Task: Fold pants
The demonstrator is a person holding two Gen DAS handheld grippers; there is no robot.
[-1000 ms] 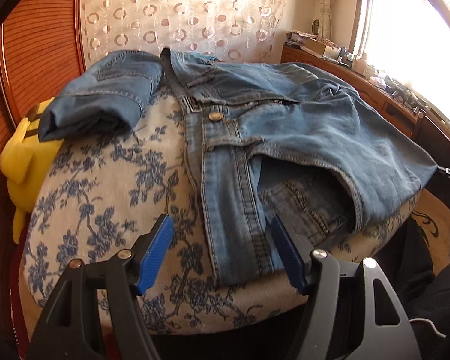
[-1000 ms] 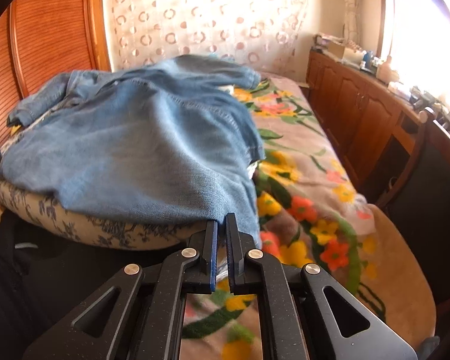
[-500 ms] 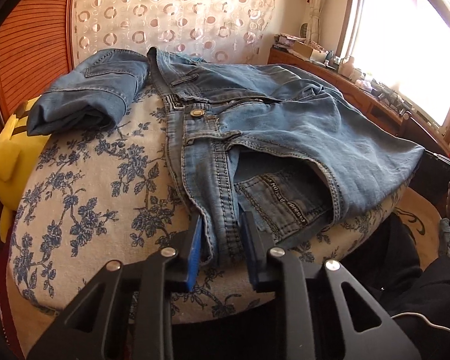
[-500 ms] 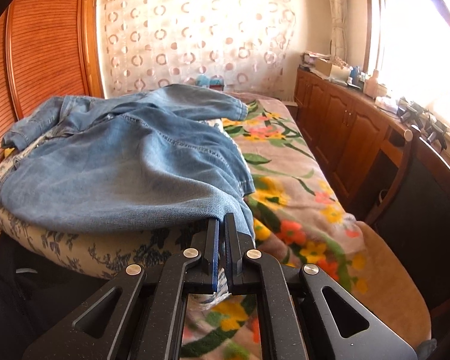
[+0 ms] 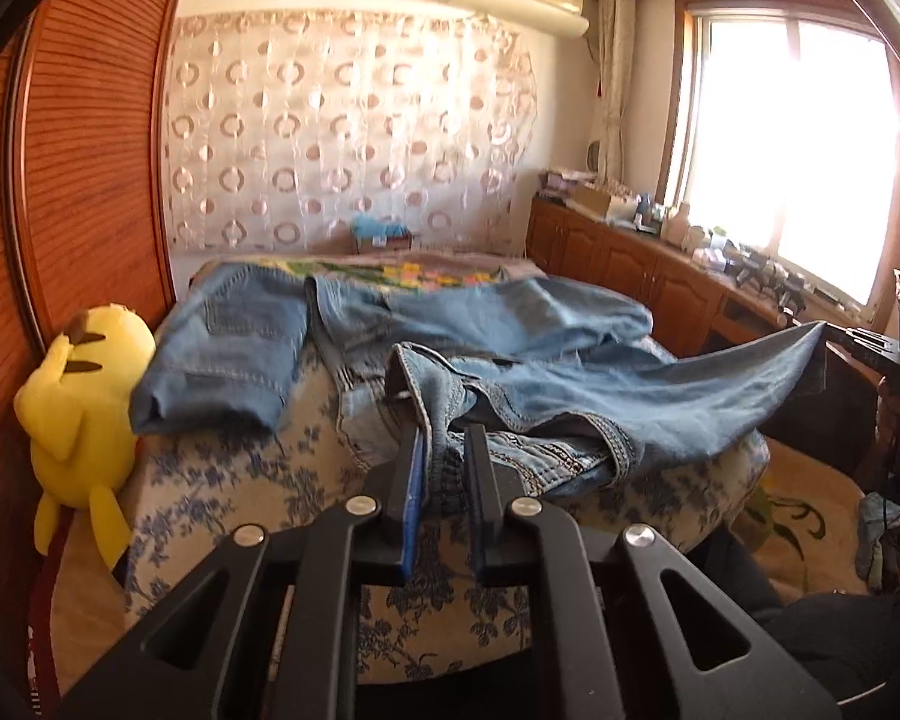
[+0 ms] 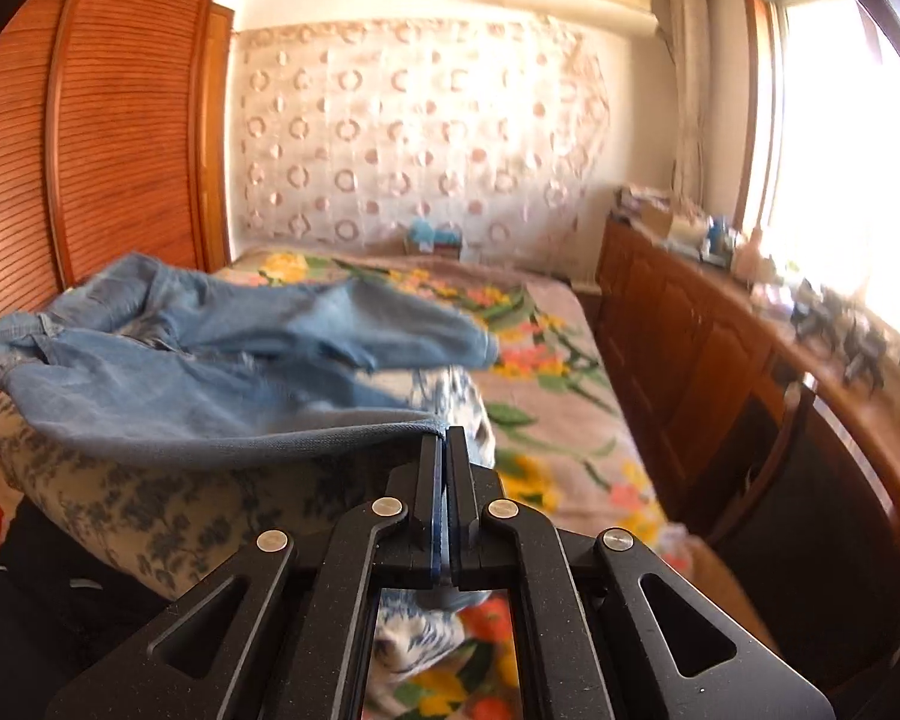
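Jeans [image 5: 558,396] are lying across the blue-flowered cushion [image 5: 228,480] at the near end of the bed [image 6: 558,420], legs trailing away toward the far wall; the near edge is spanning crosswise between both grippers and hanging lifted clear of the cushion. Left gripper [image 5: 441,474], jaws having just been closing, is pinching the bunched waistband seam, a narrow gap filled by denim. Right gripper [image 6: 447,468] is clamping fully shut on a thin hem corner. Judgement: the fold will be running forward, away from both hands.
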